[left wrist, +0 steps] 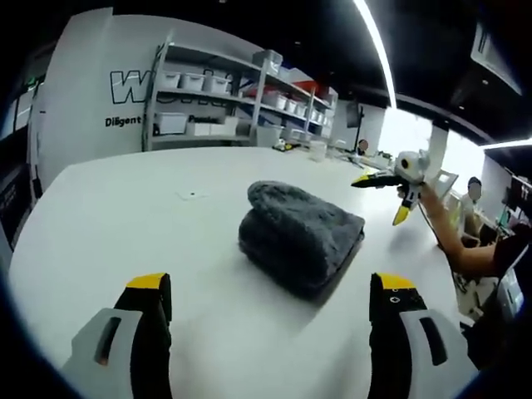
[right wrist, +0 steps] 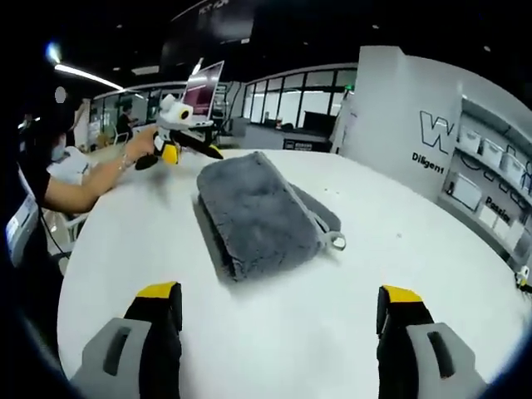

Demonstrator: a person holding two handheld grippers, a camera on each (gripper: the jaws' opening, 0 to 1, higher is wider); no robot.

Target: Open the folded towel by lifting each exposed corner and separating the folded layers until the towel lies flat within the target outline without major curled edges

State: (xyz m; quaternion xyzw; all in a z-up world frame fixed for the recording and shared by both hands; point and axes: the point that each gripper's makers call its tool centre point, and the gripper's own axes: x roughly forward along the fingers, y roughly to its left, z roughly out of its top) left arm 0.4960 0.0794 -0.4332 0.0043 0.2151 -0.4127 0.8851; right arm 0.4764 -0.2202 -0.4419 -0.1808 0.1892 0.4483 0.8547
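In the left gripper view, the left gripper (left wrist: 270,303) holds its yellow-tipped jaws wide apart, gripping nothing, above the white table (left wrist: 100,224). Just beyond lies the grey towel (left wrist: 299,234), thick, fluffy and folded into a compact bundle. The right gripper (right wrist: 281,314) likewise stands parted and empty. Shelving (left wrist: 241,104) lines the far wall.

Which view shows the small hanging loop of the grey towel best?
The right gripper view: there the loop sticks out at the near right corner of the folded towel, clear against the white table. In the left gripper view the towel appears as a thick folded bundle, and I cannot make out the loop.
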